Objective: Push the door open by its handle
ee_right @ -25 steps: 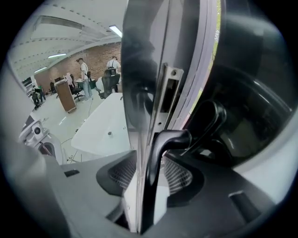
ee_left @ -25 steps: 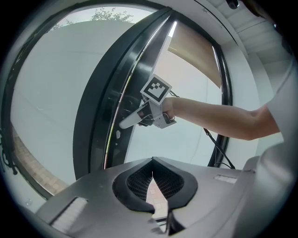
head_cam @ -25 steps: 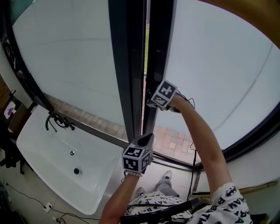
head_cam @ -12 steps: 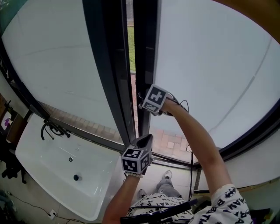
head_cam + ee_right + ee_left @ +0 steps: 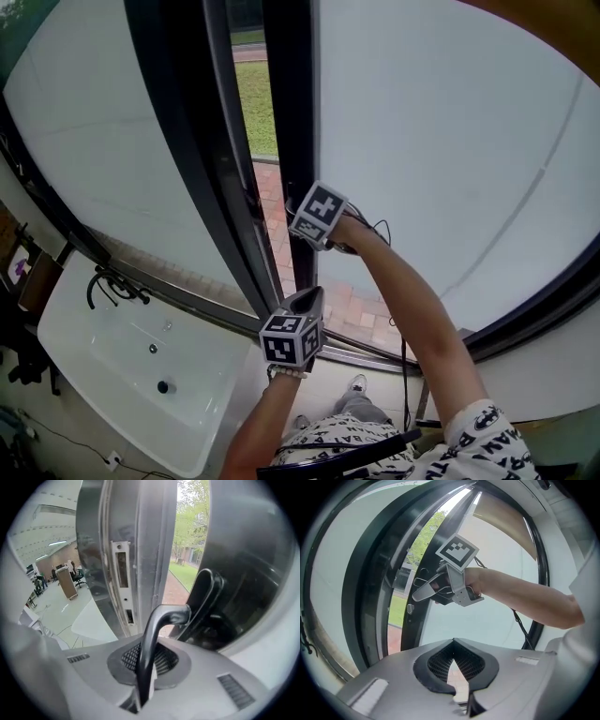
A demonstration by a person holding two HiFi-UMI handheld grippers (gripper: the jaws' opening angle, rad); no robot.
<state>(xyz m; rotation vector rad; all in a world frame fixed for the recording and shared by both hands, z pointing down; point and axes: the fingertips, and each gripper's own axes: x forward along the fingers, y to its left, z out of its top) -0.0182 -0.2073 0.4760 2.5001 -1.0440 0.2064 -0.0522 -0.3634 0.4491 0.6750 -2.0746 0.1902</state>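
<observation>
Reaching forward with the right arm stretched out, right gripper (image 5: pixel 292 208) fingers clamped on the black lever handle (image 5: pixel 161 620) at the edge of the door (image 5: pixel 292 112), standing ajar onto grass and brick paving. Holding the left gripper (image 5: pixel 307 300) low, close to the body, fingers together, gripping nothing. Counting two grippers, one handle, one white basin (image 5: pixel 94 375) down left, a dark drain in its floor, black tap (image 5: pixel 112 281) on its rim

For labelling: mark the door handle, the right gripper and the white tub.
door handle (image 5: pixel 149 648): right gripper view, on its shaft.
right gripper (image 5: pixel 420 593): left gripper view, between its fingertips.
white tub (image 5: pixel 208 358): head view, bare inner wall.
</observation>
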